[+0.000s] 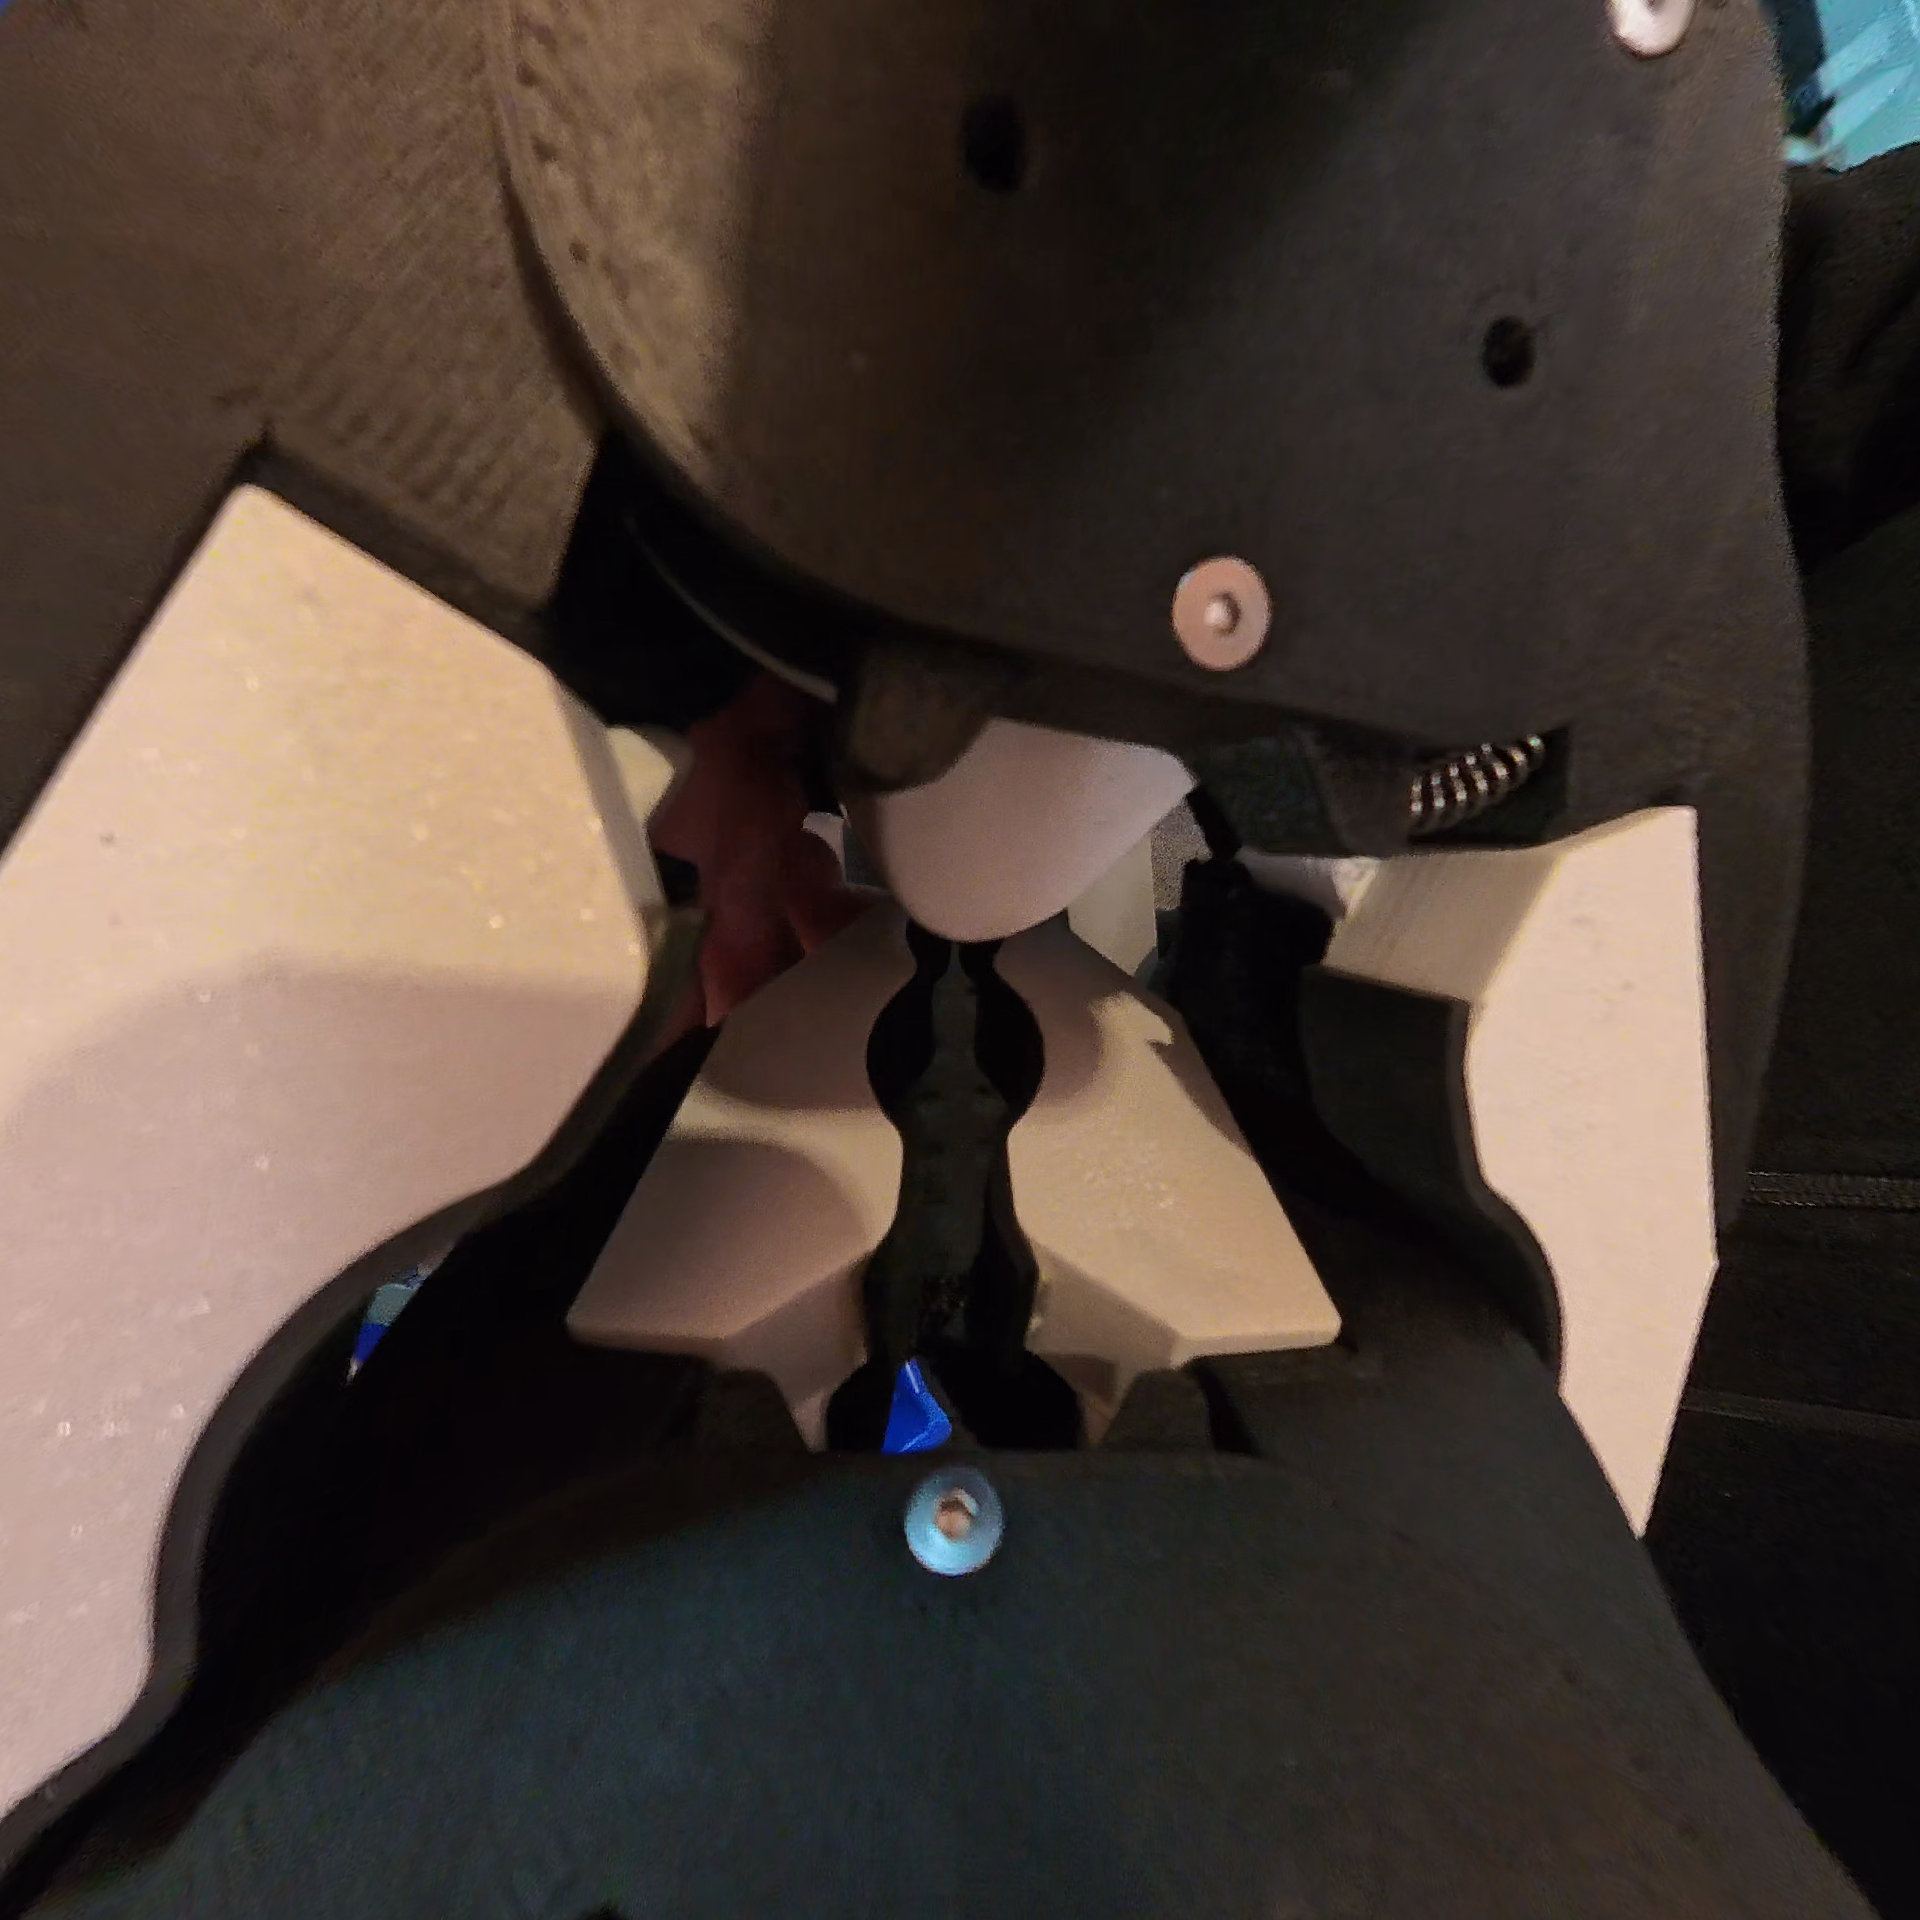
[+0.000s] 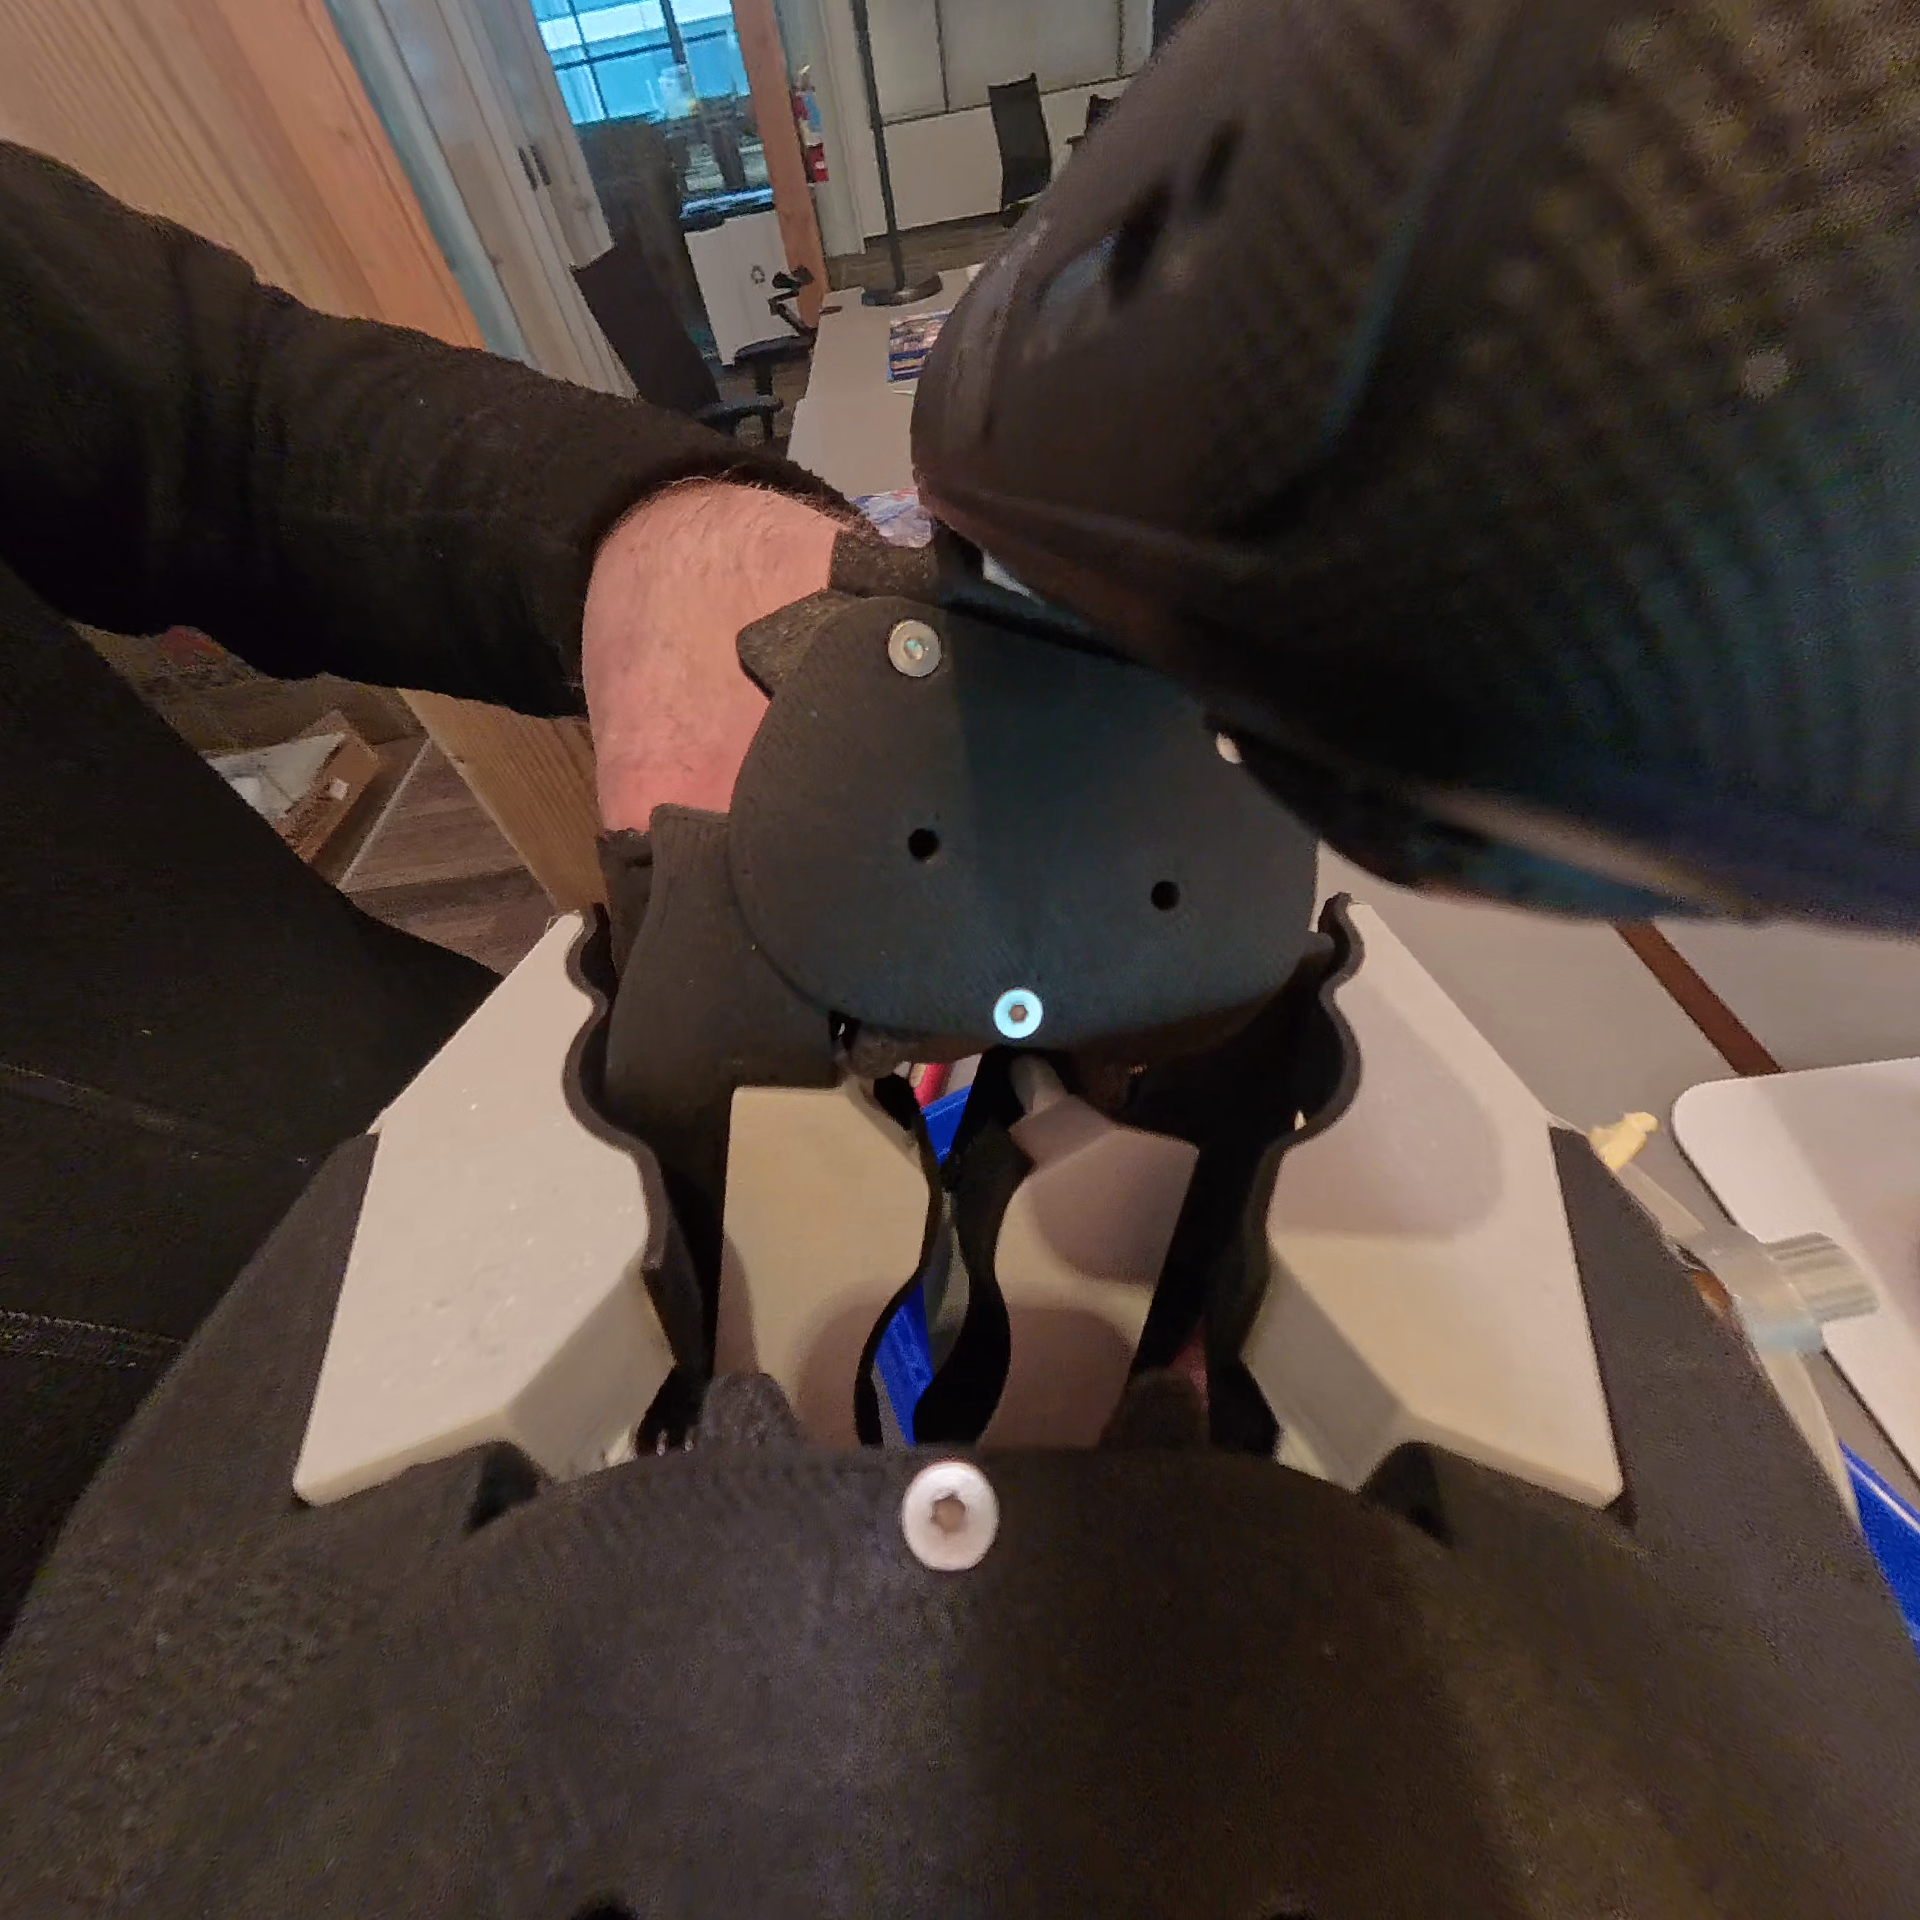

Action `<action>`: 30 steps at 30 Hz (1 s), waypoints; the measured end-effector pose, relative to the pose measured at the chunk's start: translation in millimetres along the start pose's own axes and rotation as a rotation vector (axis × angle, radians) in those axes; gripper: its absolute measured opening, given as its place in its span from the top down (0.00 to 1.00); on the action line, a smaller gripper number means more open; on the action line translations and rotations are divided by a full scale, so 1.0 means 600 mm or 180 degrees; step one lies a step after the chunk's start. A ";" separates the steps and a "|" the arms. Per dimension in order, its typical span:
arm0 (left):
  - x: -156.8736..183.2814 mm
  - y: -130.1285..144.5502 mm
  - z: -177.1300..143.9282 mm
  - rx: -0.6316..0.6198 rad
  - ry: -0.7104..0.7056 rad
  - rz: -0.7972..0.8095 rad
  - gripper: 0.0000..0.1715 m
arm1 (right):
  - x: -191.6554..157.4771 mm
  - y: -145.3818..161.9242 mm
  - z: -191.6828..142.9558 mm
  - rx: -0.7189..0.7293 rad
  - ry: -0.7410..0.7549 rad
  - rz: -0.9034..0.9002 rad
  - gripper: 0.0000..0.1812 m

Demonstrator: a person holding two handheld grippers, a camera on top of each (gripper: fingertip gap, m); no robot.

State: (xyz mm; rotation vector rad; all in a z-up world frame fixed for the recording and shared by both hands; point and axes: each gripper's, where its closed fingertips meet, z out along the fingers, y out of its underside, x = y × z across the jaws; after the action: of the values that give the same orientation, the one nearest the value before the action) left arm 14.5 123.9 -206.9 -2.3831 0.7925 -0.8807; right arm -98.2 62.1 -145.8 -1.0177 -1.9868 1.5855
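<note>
In the left wrist view my left gripper point(image 1: 951, 940) is shut. Its black wavy pads meet down the middle and I see nothing between them. The right gripper's white fingers point(image 1: 312, 935) stand wide to either side of it, apart from it. The right gripper's black body point(image 1: 1039, 364) fills the top. A white rounded part point(image 1: 997, 831) sits just past my left fingertips; I cannot tell what it is. In the right wrist view my right gripper point(image 2: 961, 930) is open and straddles the left gripper's fingers point(image 2: 821, 1247), which point toward the camera from under its black body point(image 2: 1018, 831).
A person's hand point(image 2: 675, 675) in a dark sleeve holds the left gripper. A grey table point(image 2: 1507, 1018) lies below, with a white board point(image 2: 1818, 1195) and a clear plastic piece point(image 2: 1787, 1288) at the right. Something blue point(image 2: 899, 1351) shows under the fingers. Office chairs stand far behind. The tips of one gripper are about 12 cm away from the tips of the other. My right gripper is the nearer one to the clear plastic piece point(image 2: 1787, 1288): about 15 cm, against 25 cm.
</note>
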 end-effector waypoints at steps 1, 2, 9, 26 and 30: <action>-0.001 -0.001 0.002 -0.0035 -0.0027 0.0050 1.00 | 0.001 -0.001 -0.004 0.0032 0.0040 -0.0019 0.29; -0.001 -0.004 0.004 -0.0054 -0.0041 0.0069 1.00 | 0.001 -0.003 -0.008 0.0086 0.0063 -0.0014 0.29; 0.012 -0.012 0.014 -0.0092 -0.0026 0.0301 1.00 | -0.004 -0.002 -0.020 0.0015 0.0268 -0.0209 0.28; -0.002 0.072 -0.108 0.1301 -0.0852 0.0470 0.49 | -0.031 0.012 -0.063 -0.0143 0.0832 -0.0410 0.33; -0.001 0.104 -0.139 0.1508 -0.1041 0.0605 0.89 | -0.025 0.045 -0.092 -0.0209 0.1054 -0.0507 1.00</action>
State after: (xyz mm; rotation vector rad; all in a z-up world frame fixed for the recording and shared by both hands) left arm -65.9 60.6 -187.8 -1.9276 0.5890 -0.5112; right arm -42.4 89.9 -154.5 -1.0414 -1.8493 1.1893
